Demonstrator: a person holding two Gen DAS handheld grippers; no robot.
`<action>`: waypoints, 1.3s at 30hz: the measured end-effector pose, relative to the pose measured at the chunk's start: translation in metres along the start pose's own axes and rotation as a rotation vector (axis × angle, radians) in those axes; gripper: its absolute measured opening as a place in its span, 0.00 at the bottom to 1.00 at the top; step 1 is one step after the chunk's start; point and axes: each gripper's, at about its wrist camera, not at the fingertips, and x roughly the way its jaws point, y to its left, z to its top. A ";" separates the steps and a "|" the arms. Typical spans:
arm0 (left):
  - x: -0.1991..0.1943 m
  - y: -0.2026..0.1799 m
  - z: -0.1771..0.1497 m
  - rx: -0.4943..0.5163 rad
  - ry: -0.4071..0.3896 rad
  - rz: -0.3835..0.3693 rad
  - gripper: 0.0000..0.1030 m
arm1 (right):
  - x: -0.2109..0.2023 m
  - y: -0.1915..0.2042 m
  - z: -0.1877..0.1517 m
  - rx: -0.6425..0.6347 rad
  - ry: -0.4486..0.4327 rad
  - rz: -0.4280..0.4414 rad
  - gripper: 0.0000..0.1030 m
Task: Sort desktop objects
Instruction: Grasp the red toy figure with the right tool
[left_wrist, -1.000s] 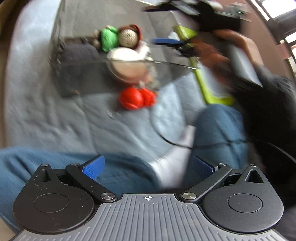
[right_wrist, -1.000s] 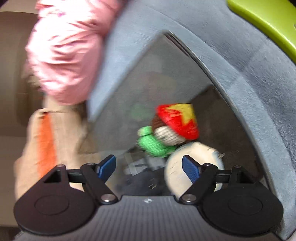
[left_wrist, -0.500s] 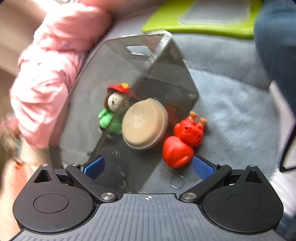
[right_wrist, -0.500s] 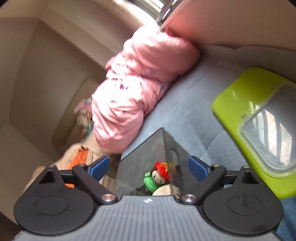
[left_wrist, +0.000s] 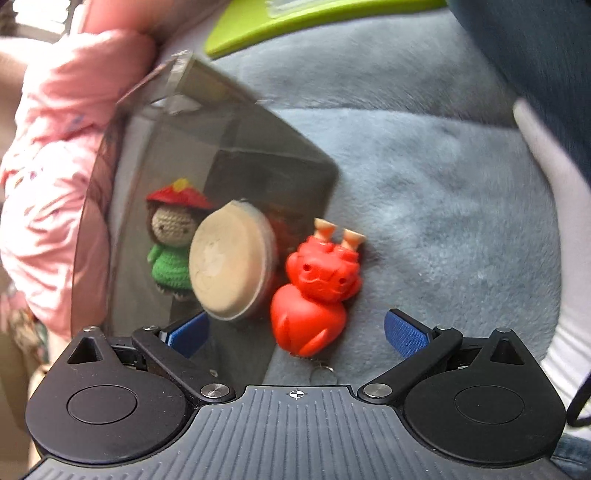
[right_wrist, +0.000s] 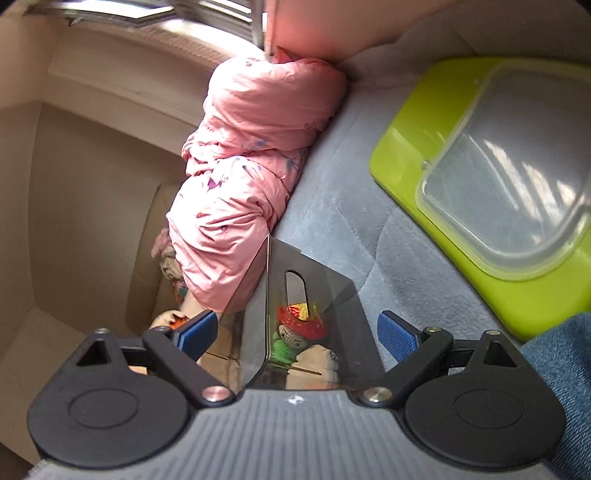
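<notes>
A red toy figure (left_wrist: 314, 288) with a key ring lies on the grey plush blanket (left_wrist: 443, 203), right against the outside of a smoky see-through box (left_wrist: 240, 155). Inside the box are a crocheted doll (left_wrist: 171, 240) with a red hat and green body, and a round beige disc (left_wrist: 229, 262). My left gripper (left_wrist: 295, 332) points down over the red toy, open, and the toy lies just ahead between the fingers. My right gripper (right_wrist: 295, 332) hangs open above the box (right_wrist: 332, 295), holding nothing; the doll (right_wrist: 295, 332) shows below it.
A lime-green board (right_wrist: 424, 147) bearing a clear plastic container (right_wrist: 517, 184) lies on the blanket to the right of the box. A bunched pink jacket (right_wrist: 251, 166) presses against the box's far side. A person's jeans leg (right_wrist: 561, 369) is at the lower right.
The left gripper swung from a distant view over the person's legs down close to the red toy. The right gripper drew back from inside the box and its jaws widened.
</notes>
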 end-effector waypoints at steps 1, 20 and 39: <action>0.003 -0.006 0.001 0.026 0.011 0.016 1.00 | 0.000 -0.002 0.001 0.007 0.000 0.016 0.93; -0.007 0.093 -0.042 -0.656 0.131 -0.573 1.00 | 0.005 0.001 -0.005 -0.033 0.048 0.034 0.95; -0.164 0.149 -0.115 -0.891 -0.208 -1.094 1.00 | 0.152 0.070 -0.120 -0.535 0.593 -0.432 0.82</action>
